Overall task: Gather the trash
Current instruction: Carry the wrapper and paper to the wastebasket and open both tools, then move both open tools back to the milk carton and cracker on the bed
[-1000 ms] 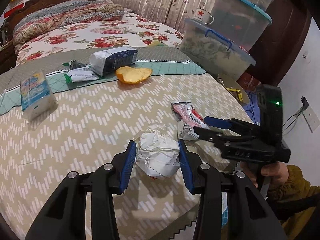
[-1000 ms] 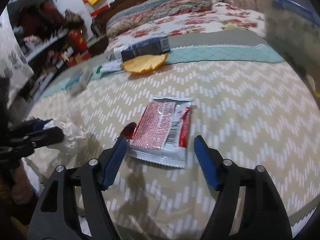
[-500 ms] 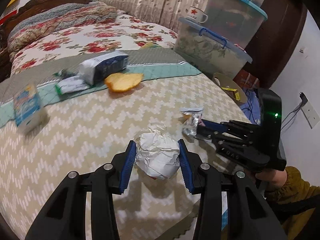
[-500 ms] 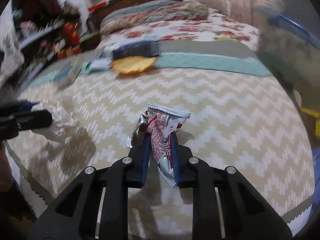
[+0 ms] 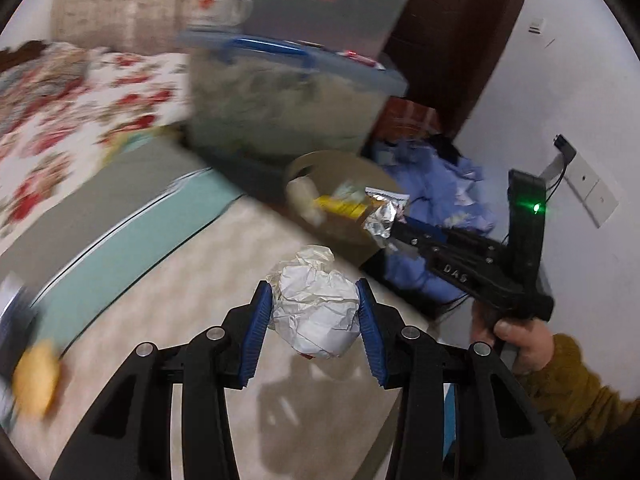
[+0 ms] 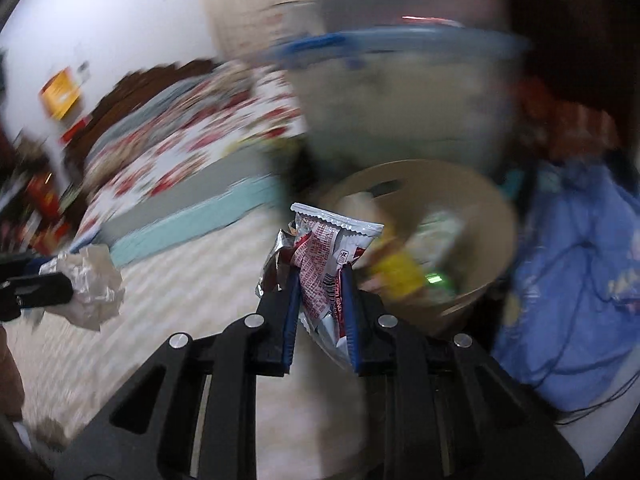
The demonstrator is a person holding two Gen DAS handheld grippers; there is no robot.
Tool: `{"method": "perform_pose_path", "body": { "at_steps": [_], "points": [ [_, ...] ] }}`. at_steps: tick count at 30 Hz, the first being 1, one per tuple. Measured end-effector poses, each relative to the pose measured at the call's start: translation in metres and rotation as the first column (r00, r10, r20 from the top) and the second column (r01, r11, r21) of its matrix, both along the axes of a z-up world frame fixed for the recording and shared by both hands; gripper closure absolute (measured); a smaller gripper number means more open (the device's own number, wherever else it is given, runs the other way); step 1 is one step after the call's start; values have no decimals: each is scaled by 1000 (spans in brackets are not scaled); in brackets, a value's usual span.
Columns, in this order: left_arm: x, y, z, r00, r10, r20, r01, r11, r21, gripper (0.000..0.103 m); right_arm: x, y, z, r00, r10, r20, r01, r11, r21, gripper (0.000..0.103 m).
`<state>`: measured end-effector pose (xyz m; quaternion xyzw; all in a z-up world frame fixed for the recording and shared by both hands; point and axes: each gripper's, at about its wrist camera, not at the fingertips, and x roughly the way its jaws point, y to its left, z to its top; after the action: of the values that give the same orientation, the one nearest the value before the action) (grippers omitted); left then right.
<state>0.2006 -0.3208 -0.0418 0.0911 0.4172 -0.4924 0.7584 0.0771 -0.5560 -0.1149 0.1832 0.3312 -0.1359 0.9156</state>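
Over the bed's edge: both claws clamped on trash
Left claw [image 5: 316, 312]: gripped crumpled paper ball [image 5: 316, 316]
Right claw [image 6: 320, 304]: pinched red-and-white wrapper [image 6: 328, 264] — near tan bin [image 6: 492, 216]

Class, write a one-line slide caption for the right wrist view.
Right gripper pinches a red-and-white snack wrapper beside a tan waste bin already holding trash.

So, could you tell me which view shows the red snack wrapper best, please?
The right wrist view: the red snack wrapper fills the centre, pinched between the right gripper pads, its print visible. The left wrist view shows only its crumpled foil end at that gripper's tip, by the bin.
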Motion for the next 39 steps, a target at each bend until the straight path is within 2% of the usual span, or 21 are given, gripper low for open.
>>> {"method": "perform_pose_path", "body": {
  "at_steps": [3, 7, 9, 11, 12, 15, 19, 21, 23, 26, 29, 30, 31, 32, 34, 36, 39],
  "points": [
    [24, -70, -9, 998, -37, -51, 37, 999, -1, 62, 7, -52, -8, 998, -58, -23, 59, 998, 28, 79],
    [51, -145, -33, 995, -41, -91, 44, 999, 31, 62, 22, -85, -22, 995, -77, -59, 77, 997, 7, 76],
    [60, -167, -46, 994, -29, -105, 33, 998, 45, 59, 33, -93, -31, 995, -70, -74, 71, 997, 8, 67],
    [71, -187, -62, 992, 5, -124, 4, 998, 69, 45, 37, -98, -40, 994, -73, -80, 73, 997, 4, 30],
    [73, -190, -68, 991, 18, -132, -7, 996, 84, 36, 37, -98, -41, 995, -77, -67, 77, 997, -5, 29],
    [80, -196, -76, 986, 44, -161, -28, 994, 102, 36, 34, -98, -41, 997, -67, -34, 67, 998, -9, 30],
    [79, -181, -64, 988, 59, -141, -48, 996, 79, 34, 25, -97, -38, 997, -76, 8, 76, 997, 4, 30],
    [76, -168, -52, 988, 62, -139, -55, 997, 52, 34, 20, -93, -34, 996, -80, 28, 78, 996, 40, 30],
    [71, -153, -39, 989, 68, -131, -66, 998, 21, 34, 19, -81, -27, 998, -40, 45, 38, 998, 44, 30],
    [60, -130, -22, 989, 73, -130, -75, 997, -13, 34, 30, -54, -24, 998, 58, -6, -58, 998, -15, 36],
    [48, -105, -12, 990, 71, -123, -75, 997, -31, 34, 47, -35, -35, 987, 113, -118, -118, 992, -35, 44],
    [42, -92, -9, 991, 73, -112, -77, 997, -33, 34, 52, -34, -38, 984, 95, -151, -106, 992, -62, 45],
    [37, -77, -6, 992, 79, -98, -82, 996, -32, 34, 53, -39, -39, 987, 61, -150, -77, 991, -107, 37],
    [33, -68, -5, 992, 84, -91, -87, 996, -30, 34, 50, -43, -35, 990, 20, -140, -39, 991, -132, 34],
    [25, -39, -5, 992, 94, -84, -97, 995, -29, 34, 43, -48, -21, 992, -62, -112, 44, 986, -158, 38],
    [18, -3, -5, 991, 115, -75, -118, 993, -30, 32, 33, -49, -6, 996, -70, -57, 61, 987, -148, 38],
    [10, 48, -11, 984, 161, -78, -164, 986, -27, 31, 29, -43, 2, 997, -61, -45, 53, 986, -158, 38]
  ]
}}
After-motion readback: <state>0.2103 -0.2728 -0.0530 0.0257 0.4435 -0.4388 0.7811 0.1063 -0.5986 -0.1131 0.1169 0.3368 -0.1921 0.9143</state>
